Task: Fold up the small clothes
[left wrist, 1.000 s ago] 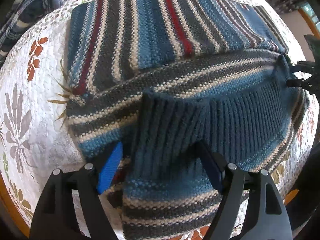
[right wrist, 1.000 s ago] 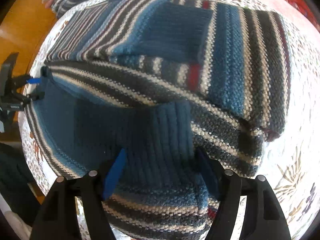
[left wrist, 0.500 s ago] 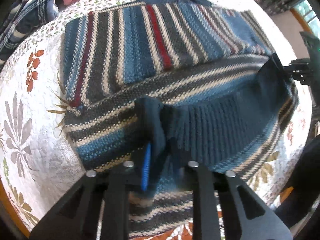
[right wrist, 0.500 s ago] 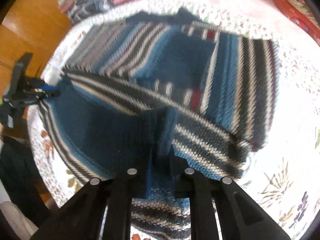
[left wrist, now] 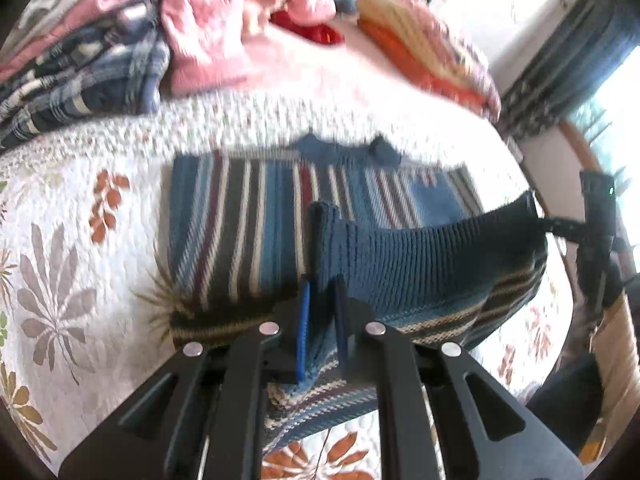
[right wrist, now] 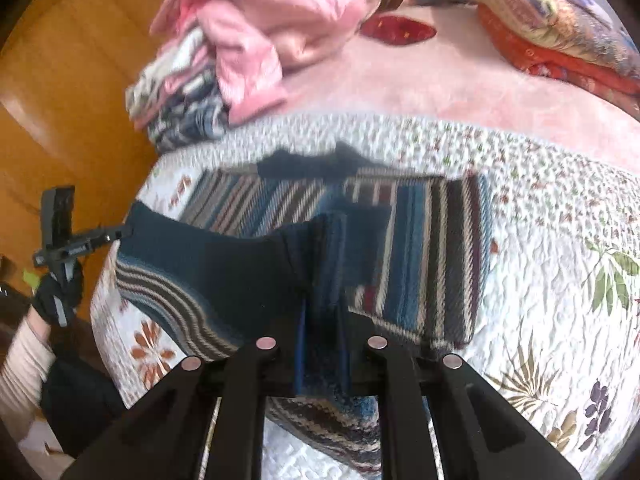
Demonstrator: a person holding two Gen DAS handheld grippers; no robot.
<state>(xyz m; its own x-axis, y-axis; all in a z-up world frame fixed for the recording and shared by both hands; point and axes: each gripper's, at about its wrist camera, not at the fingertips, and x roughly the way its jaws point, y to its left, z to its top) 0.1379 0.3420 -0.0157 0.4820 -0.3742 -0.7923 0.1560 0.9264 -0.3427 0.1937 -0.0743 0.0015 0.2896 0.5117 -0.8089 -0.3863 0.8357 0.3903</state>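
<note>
Your left gripper (left wrist: 320, 308) and right gripper (right wrist: 322, 320), side by side, each clench the striped sweater's (left wrist: 248, 232) ribbed hem (left wrist: 420, 256), lifted above the quilted bed (left wrist: 80, 240).

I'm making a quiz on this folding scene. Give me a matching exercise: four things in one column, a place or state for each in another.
Things:
1. sweater
2. left gripper
3. pink garment
4. quilt

Places or states:
a. crumpled on the pile at the back
b. shut on the ribbed hem
c. spread under the sweater
d. striped, hem lifted

Pairs: 1-d, 2-b, 3-a, 4-c
</note>
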